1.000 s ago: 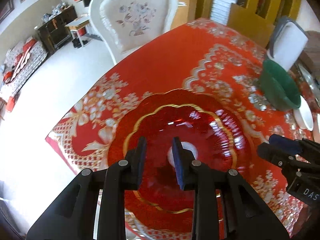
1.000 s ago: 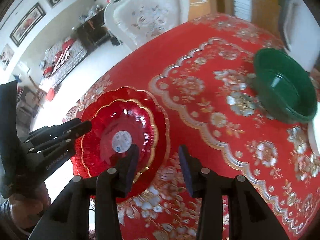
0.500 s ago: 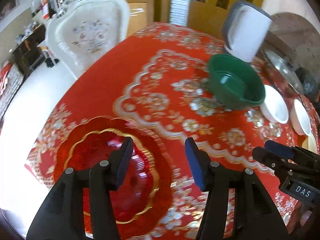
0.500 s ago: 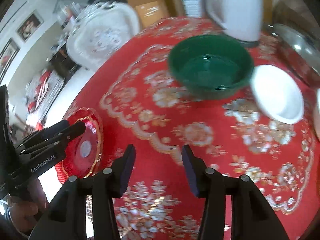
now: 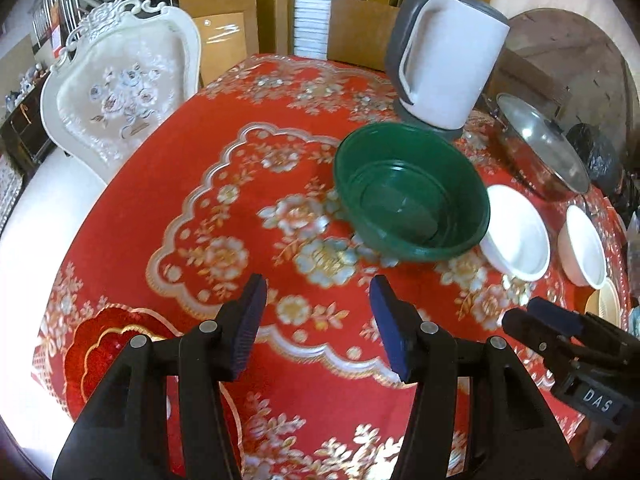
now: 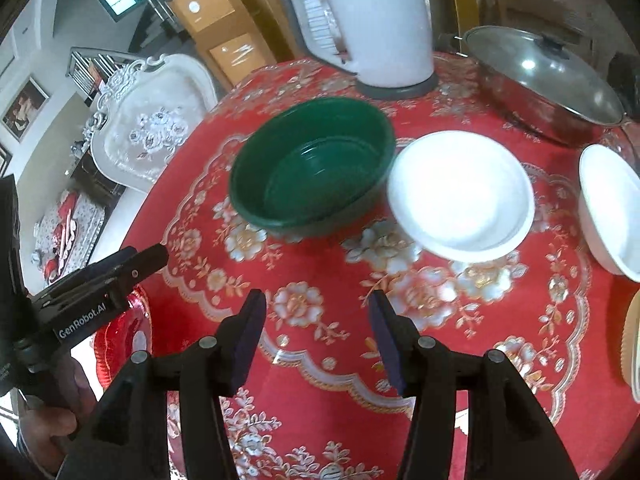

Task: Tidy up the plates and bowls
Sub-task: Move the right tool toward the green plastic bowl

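Two white bowls (image 5: 516, 236) | only left view: whole red plate (image 5: 104, 344)

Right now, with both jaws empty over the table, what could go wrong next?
The green bowl touches the white bowl, so gripping one may jostle the other. The kettle stands just behind them; a long reach could knock it. The red plate lies near the table's edge, easy to nudge off.
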The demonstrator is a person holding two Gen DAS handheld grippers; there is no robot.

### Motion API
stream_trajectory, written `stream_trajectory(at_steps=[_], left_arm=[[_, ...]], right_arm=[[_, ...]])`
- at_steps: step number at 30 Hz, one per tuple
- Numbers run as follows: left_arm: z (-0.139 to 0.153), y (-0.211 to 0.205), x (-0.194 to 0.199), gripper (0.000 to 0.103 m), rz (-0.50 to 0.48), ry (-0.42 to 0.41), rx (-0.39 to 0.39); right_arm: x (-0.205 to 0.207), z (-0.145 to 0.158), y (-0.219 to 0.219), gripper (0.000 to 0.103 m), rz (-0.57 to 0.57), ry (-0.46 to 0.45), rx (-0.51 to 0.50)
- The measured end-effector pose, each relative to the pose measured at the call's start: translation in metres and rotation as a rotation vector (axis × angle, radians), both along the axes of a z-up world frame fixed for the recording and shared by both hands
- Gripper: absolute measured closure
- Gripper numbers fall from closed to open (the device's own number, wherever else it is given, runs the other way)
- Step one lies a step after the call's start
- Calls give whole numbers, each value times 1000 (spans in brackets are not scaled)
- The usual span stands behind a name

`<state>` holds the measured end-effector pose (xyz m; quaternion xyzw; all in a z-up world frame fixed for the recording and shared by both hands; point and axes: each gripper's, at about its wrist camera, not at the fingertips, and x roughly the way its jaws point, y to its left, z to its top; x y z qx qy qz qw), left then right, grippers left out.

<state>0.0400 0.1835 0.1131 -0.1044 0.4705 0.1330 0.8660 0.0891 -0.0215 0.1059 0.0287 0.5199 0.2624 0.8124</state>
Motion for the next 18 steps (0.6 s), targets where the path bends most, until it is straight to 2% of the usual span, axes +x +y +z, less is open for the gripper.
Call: stream_trajectory(at_steps=[7,18], left_arm=[[4,-2,31,49,0,-11,18],[-16,18,67,49,50,41,-39]], right_arm=[[32,5,0,47,-3,-34,-20],[93,8,21,45,14,-66,-56]])
